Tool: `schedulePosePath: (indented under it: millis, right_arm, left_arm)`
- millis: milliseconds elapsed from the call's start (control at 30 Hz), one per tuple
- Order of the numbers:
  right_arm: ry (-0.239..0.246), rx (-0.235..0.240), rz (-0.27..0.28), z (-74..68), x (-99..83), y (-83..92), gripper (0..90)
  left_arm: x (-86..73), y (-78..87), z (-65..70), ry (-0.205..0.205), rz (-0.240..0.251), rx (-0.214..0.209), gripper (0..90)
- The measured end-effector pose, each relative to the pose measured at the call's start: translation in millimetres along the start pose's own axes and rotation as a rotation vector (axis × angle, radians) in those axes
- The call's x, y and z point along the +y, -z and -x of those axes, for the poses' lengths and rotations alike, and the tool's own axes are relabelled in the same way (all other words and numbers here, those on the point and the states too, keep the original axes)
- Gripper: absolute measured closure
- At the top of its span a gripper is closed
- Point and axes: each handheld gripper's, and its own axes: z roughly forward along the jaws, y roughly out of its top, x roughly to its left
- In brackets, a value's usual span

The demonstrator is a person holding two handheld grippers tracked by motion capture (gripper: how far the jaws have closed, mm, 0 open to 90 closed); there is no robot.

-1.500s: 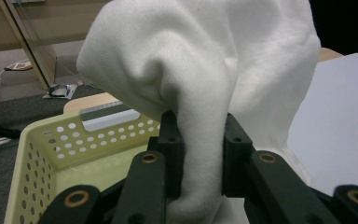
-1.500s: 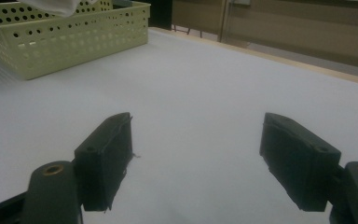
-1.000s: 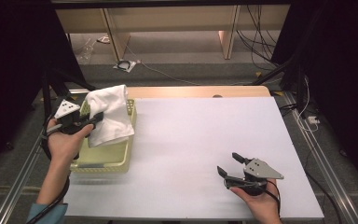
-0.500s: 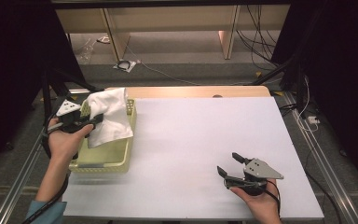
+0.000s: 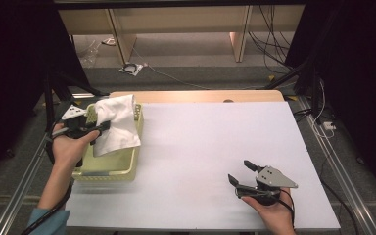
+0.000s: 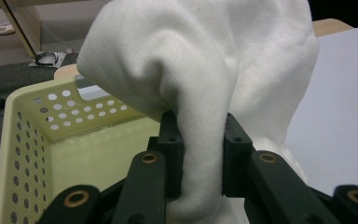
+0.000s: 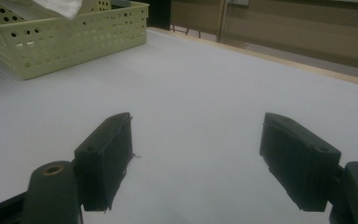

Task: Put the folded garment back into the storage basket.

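— Table (image 5: 215,147) first: white top, wooden strip at the far edge, near corners cut off in the high view.

— Basket (image 5: 133,161)?

— Pale yellow, perforated, at the table's left edge; the white cloth (image 5: 115,125) hangs above it and hides most of its inside.

— Grippers?

— Left gripper (image 6: 200,154) is clamped on a fold of the cloth. Right gripper (image 5: 241,174) rests near the front right, jaws wide apart, nothing between.

— Any writing?

— None legible.
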Motion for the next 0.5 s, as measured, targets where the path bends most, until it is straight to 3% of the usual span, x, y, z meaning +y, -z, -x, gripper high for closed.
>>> schedulePosePath:
  millis: [500]
  right_arm:
    - [0.001, -0.001, -0.001, 0.0, -0.1, -0.1, 26.2]
  left_arm:
    - [-6.6, -8.9, -8.9, 0.015, -0.059, -0.007, 74.1]
